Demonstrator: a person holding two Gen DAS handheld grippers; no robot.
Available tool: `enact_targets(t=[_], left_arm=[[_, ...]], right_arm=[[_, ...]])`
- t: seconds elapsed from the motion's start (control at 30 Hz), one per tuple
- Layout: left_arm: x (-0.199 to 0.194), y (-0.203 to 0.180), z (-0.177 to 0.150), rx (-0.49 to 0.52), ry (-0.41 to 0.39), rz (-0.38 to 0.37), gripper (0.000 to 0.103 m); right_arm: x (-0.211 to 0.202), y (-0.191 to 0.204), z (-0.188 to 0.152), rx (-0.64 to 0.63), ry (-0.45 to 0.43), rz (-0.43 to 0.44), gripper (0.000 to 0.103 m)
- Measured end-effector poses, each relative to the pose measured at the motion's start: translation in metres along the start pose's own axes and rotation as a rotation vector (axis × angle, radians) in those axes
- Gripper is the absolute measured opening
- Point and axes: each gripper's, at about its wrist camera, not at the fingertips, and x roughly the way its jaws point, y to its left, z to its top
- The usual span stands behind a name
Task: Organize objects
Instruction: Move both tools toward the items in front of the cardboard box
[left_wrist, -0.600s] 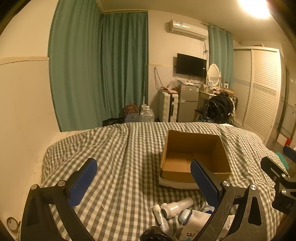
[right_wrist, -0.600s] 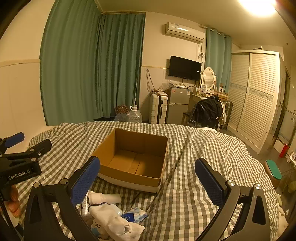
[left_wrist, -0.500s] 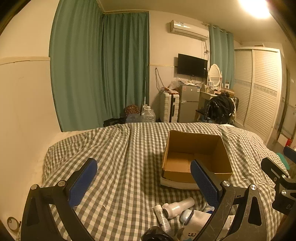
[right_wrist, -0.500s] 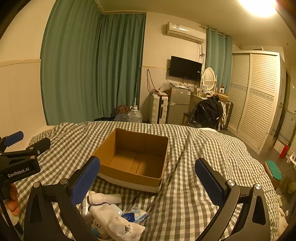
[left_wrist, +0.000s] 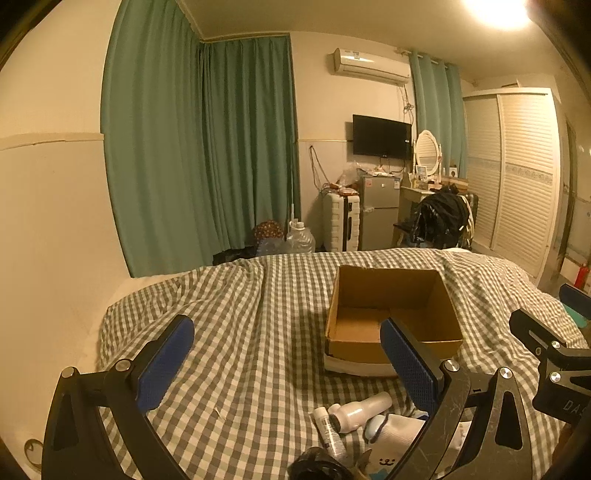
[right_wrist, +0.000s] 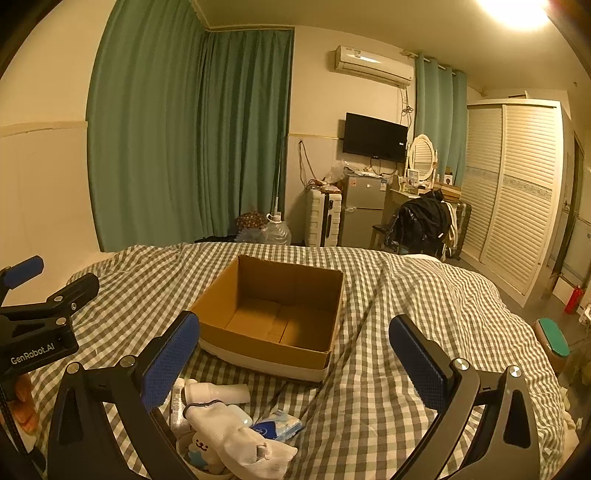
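An open, empty cardboard box (left_wrist: 391, 291) (right_wrist: 273, 291) sits on the checked bedsheet (left_wrist: 240, 332) (right_wrist: 406, 295). In front of it lies a small pile: a white bottle (left_wrist: 360, 410) (right_wrist: 218, 392), a thin tube (left_wrist: 327, 428) (right_wrist: 177, 402), a white sock with a face print (left_wrist: 399, 435) (right_wrist: 229, 432) and a blue packet (right_wrist: 277, 428). My left gripper (left_wrist: 286, 328) hovers open above the sheet, left of the pile, with nothing between its blue pads. My right gripper (right_wrist: 293, 325) is open too, held above the pile and facing the box.
Each gripper shows at the edge of the other's view, the left gripper (right_wrist: 37, 321) and the right gripper (left_wrist: 546, 354). A cream wall (left_wrist: 48, 221) borders the bed on the left. Beyond the bed stand green curtains (right_wrist: 192, 140), a small fridge (right_wrist: 360, 210), a chair with dark clothes (right_wrist: 421, 221) and a louvred wardrobe (right_wrist: 517, 192).
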Motion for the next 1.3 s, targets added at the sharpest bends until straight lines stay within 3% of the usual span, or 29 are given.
enact_targets(t=[1.3], left_arm=[[-0.001, -0.003, -0.014, -0.007, 0.02, -0.03, 0.103]], right_arm=[[-0.008, 0.003, -0.009, -0.001, 0.015, 0.05, 0.103]])
